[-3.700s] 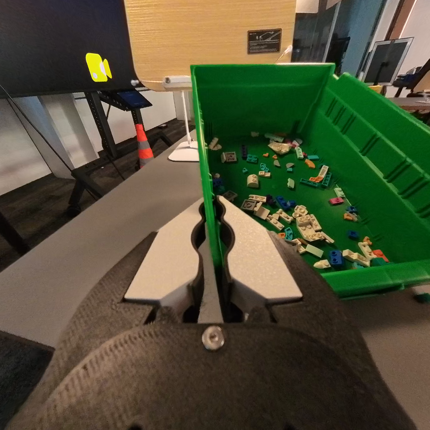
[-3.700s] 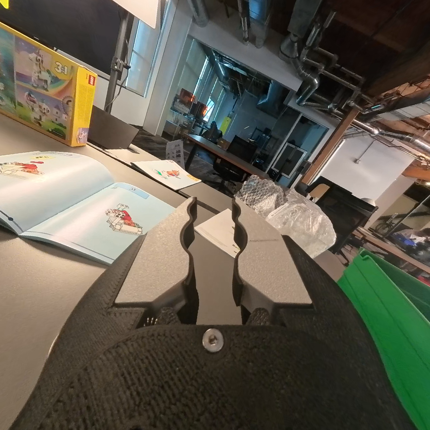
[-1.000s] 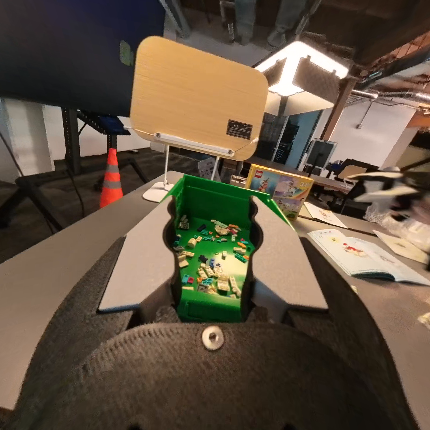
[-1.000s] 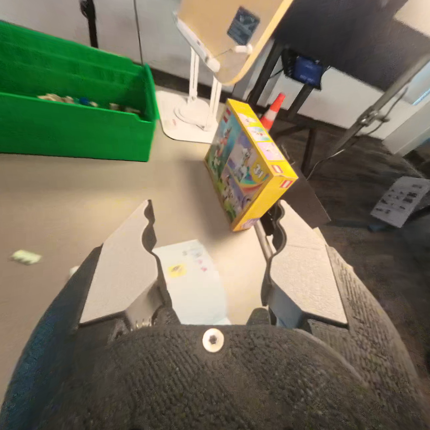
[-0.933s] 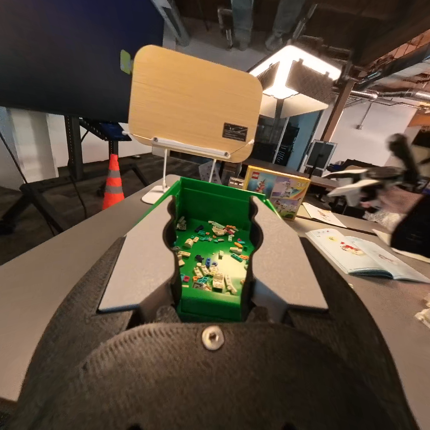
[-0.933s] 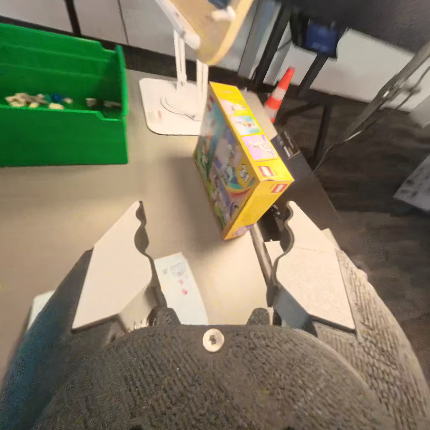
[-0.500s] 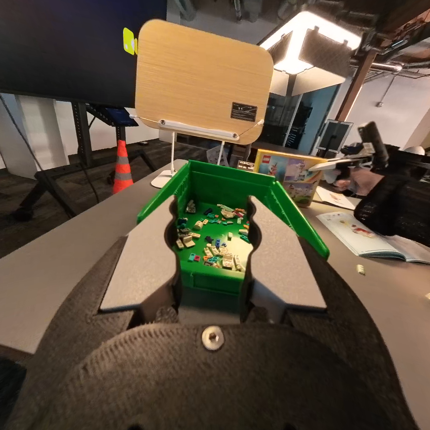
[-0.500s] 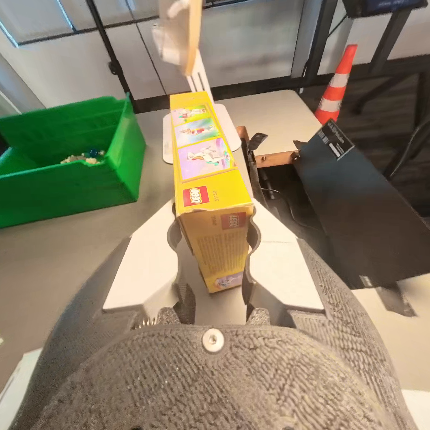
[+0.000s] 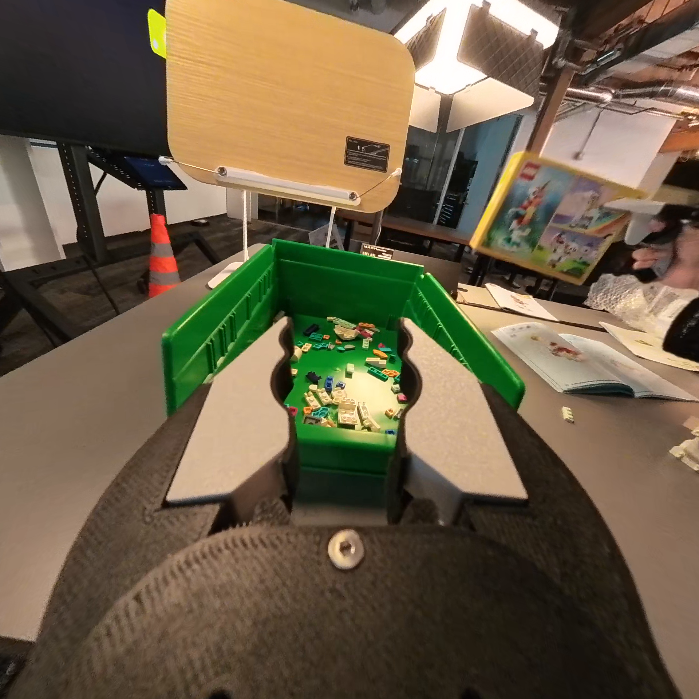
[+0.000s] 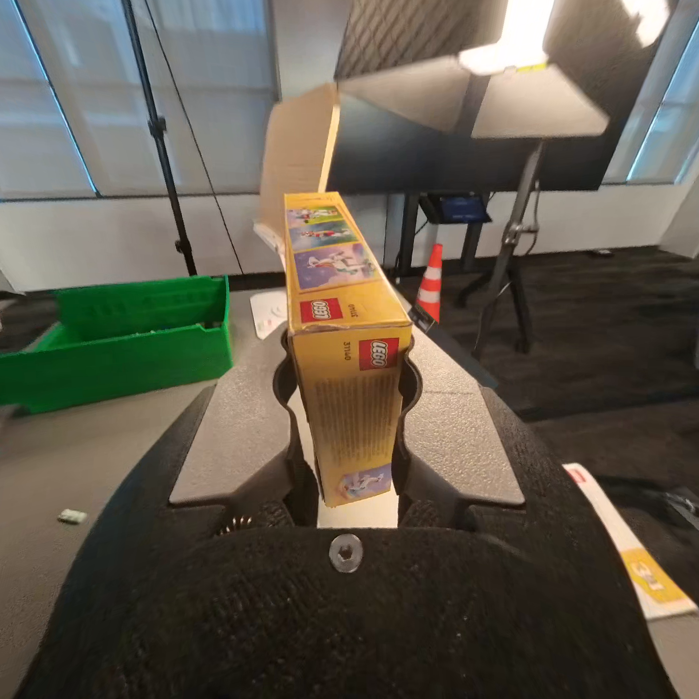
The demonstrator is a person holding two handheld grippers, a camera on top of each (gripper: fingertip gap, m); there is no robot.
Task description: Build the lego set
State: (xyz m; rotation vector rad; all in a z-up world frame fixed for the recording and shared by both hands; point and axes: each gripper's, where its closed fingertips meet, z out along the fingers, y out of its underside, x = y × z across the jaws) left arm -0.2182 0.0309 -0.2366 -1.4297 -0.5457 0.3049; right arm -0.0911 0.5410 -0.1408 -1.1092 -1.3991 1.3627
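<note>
The left gripper (image 9: 342, 374) now hangs with its fingers apart in front of the green bin (image 9: 212, 333) of loose bricks (image 9: 340, 393), having let go of its wall. To the right, the right gripper (image 10: 342, 382) has clamped onto the yellow box (image 10: 351, 401) and lifted it off the table (image 10: 94, 454): tidying, not building. Only the left view shows the booklet (image 9: 578, 363) lying open; only the right view shows the grip.

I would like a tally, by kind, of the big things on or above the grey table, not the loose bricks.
Green plastic bin: 1
Yellow cardboard set box, in the right claw: 1
Open paper instruction booklets: 1
Wooden book stand: 1
Total: 4
</note>
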